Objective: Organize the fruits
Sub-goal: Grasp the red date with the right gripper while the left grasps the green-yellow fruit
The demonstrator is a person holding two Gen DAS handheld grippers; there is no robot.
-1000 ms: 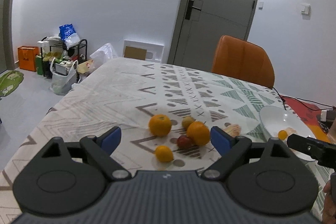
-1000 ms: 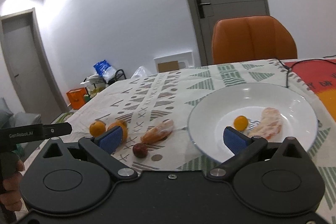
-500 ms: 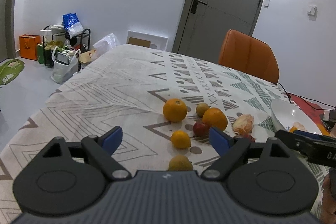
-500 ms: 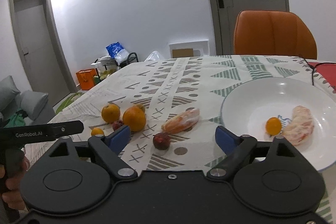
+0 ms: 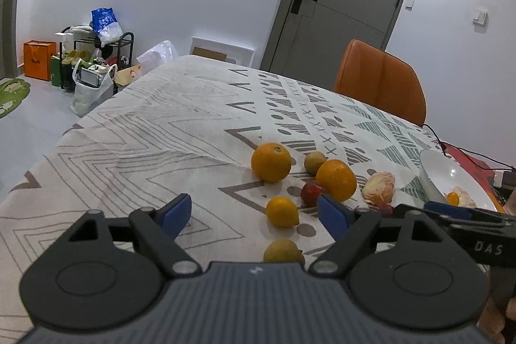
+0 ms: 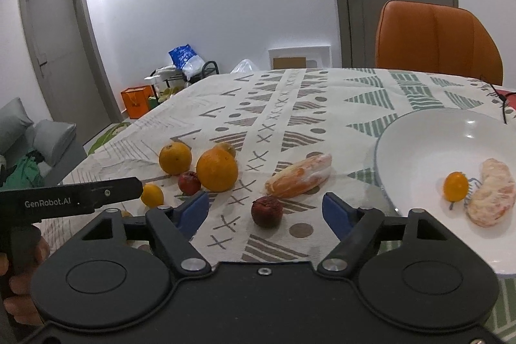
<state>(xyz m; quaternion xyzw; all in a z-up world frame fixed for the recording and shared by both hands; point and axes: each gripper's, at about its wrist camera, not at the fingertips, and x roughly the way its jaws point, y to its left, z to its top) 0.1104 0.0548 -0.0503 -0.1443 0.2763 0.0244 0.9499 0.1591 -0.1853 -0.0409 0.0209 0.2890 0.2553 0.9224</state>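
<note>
Between the spread blue pads of the right gripper (image 6: 262,211), which holds nothing, lies a dark red fruit (image 6: 267,211) on the patterned desk (image 6: 290,105); just beyond it rests a peeled citrus piece (image 6: 298,176), and to that gripper's right stands the white plate (image 6: 416,147), already carrying a small orange fruit (image 6: 455,186) and a second peeled citrus piece (image 6: 491,197). The left gripper (image 5: 254,213) is likewise open and empty; a small orange citrus (image 5: 282,211) sits just ahead between its fingers, a yellowish fruit (image 5: 283,251) lies close under its body, and farther ahead are two large oranges (image 5: 271,162) (image 5: 336,179), a small red fruit (image 5: 310,193) and a greenish-yellow fruit (image 5: 314,162). Judged from this layout, most fruit remains off the plate. Risks: the round fruits may roll away if a finger nudges them before closing, since they lie loose and close together on cloth; the soft peeled piece could be crushed or split by a firm squeeze; the two grippers work near each other, so a reach by either toward the cluster could collide with the other; a fruit released at the plate's sloped rim might roll back out. Legible writing: "GenRobot.AI" on the left gripper's side as seen from the right wrist, and "DAS" on the right gripper's side as seen from the left wrist.
</note>
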